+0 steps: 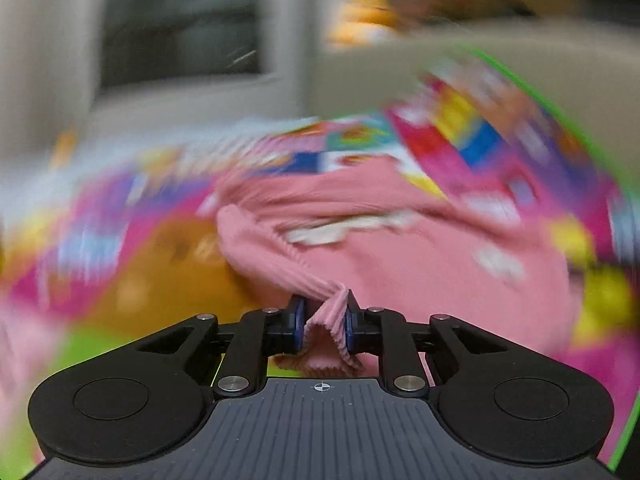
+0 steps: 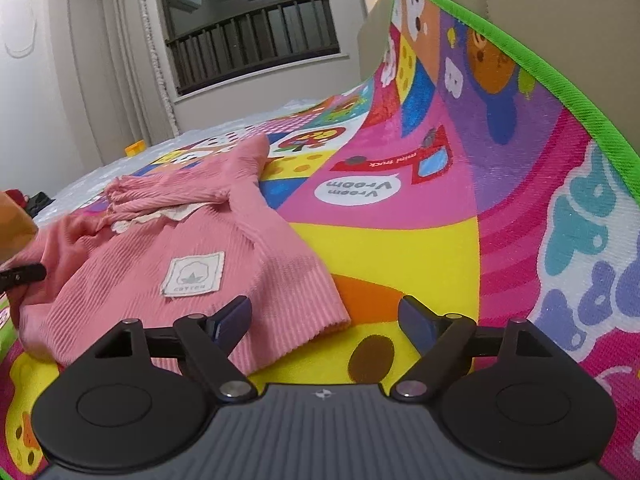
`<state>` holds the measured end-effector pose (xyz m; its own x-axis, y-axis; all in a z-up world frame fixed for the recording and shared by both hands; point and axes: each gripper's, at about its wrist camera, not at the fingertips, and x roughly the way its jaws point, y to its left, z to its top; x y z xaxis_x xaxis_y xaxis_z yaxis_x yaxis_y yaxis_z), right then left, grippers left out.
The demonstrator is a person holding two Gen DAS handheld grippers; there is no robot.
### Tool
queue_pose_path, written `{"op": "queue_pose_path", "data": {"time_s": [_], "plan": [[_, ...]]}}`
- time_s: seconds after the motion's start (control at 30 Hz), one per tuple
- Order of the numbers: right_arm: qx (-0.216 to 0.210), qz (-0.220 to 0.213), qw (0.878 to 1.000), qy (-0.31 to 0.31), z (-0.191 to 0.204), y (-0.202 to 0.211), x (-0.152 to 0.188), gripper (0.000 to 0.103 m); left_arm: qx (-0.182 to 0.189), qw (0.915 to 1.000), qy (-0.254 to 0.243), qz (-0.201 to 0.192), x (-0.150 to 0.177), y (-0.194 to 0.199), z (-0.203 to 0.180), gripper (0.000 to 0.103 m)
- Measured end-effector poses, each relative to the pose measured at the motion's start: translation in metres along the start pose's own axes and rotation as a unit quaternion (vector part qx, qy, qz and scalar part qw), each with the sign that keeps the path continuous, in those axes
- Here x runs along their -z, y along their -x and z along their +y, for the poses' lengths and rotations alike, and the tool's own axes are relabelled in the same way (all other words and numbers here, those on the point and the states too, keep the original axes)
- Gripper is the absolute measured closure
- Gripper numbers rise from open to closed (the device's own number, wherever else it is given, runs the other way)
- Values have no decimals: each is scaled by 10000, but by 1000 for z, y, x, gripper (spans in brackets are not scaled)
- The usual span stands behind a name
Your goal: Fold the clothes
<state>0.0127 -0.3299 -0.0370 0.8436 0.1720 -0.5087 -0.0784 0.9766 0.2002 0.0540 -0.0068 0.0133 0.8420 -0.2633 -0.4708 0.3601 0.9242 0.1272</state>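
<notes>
Pinching pink sweater hem, left gripper; right gripper wide open, empty

Between the spread fingers of the right hand-held gripper lies bare play mat, open ahead. The pink garment blocks the left side, its hem corner just beside the left finger. On the right the mat curls up steeply, walling that side.
</notes>
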Motion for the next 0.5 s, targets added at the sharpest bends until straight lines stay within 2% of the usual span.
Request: {"op": "queue_pose_path", "data": {"time_s": [0.03,0.07,0.13,0.23,0.3,0.37,0.5], "plan": [[-4,-5,10000,32,1,0,1,21,37,9980,-626,52,3,3,-19,83],[-8,-10,10000,63,1,0,2,20,78,9921,-1245,109,7,7,-37,83],[-7,-18,9999,138,3,0,3,19,232,9805,-1932,261,22,9,-61,83],[63,2,9994,340,11,-2,5,16,258,9819,-1859,259,34,8,-66,83],[71,35,9991,422,14,-2,4,15,432,9872,-1517,248,35,7,-58,80],[-78,55,9998,198,11,1,-2,14,610,9911,-1164,236,36,7,-50,65],[-338,133,9979,-543,-2,3,-16,14,963,9941,-452,211,38,7,-34,52]]}}
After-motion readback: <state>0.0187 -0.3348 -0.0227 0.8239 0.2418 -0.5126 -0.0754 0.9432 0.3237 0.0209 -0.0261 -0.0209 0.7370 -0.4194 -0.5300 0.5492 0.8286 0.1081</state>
